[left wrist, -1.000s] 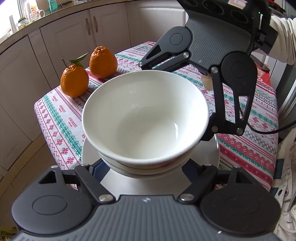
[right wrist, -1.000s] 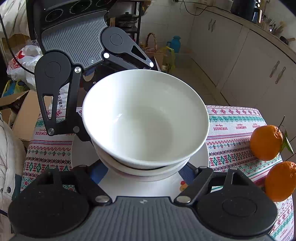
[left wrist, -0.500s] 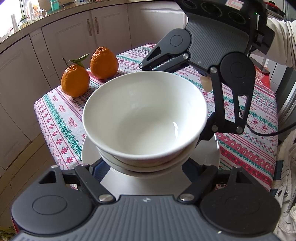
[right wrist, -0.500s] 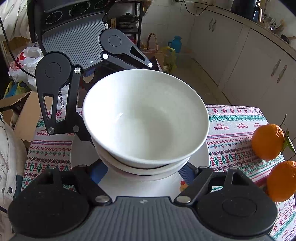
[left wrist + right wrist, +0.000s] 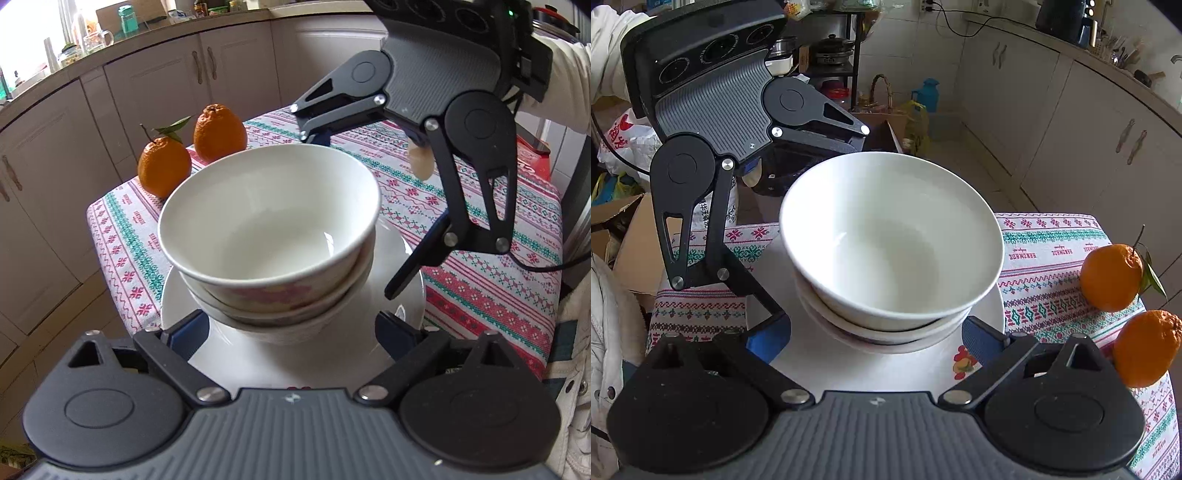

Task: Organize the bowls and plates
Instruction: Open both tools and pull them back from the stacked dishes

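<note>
Left wrist view: the stacked bowls (image 5: 269, 236) sit on a white plate (image 5: 402, 258) on the desk (image 5: 480, 288). The left gripper (image 5: 291, 332) and right gripper (image 5: 875, 343) have just been opening; both stand wide around the stack, pads apart from it.

tablecloth (image 5: 1049, 254): "HANDMADE" woven along band, twice, upside down | white bag (image 5: 716, 214): Chinese characters, unclear

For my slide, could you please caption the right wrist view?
Nested white bowls sit on a plate, both pairs of open jaws just released, beside two oranges.
</note>
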Motion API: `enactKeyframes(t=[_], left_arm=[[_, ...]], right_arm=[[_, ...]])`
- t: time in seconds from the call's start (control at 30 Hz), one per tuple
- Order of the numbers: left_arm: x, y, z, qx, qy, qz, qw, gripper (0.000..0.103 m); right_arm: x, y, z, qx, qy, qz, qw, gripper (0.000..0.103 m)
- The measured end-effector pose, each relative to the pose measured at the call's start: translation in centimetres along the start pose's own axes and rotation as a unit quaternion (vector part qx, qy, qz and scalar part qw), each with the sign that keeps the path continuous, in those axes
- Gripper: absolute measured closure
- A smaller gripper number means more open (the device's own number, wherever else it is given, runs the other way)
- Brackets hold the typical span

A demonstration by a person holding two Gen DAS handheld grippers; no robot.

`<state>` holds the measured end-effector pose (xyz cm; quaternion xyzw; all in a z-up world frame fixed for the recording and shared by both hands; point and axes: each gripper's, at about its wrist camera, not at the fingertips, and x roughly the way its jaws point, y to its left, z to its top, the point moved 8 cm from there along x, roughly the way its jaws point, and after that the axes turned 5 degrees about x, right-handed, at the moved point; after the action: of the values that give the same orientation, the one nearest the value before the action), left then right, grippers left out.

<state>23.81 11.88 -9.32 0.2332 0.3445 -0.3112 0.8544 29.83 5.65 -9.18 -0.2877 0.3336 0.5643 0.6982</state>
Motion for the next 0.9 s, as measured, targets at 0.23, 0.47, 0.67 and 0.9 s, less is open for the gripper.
enactKeyframes(t=[0.23, 0.47, 0.67, 0.9], left_arm=[[-2.8, -0.9, 0.1, -0.041, -0.034, 0.083, 0.9951, 0.001], [-5.4, -2.6, -0.2, -0.135, -0.072, 0.187, 0.9704, 0.001], [-7.4, -5.2, 0.0, -0.202, -0.087, 0.259, 0.9404, 0.001], [-9.9, -7.9, 0.4, -0.244, -0.083, 0.31, 0.9151, 0.001]], right_arm=[[-4.2, 1.7, -0.5, 0.038, -0.036, -0.082, 0.995, 0.0], [-8.0, 2.3, -2.5, 0.167, -0.049, -0.221, 0.96, 0.0], [-9.8, 3.3, -6.3, 0.307, -0.053, -0.303, 0.9, 0.0], [-12.5, 7.4, -8.7, 0.365, -0.074, -0.349, 0.86, 0.0]])
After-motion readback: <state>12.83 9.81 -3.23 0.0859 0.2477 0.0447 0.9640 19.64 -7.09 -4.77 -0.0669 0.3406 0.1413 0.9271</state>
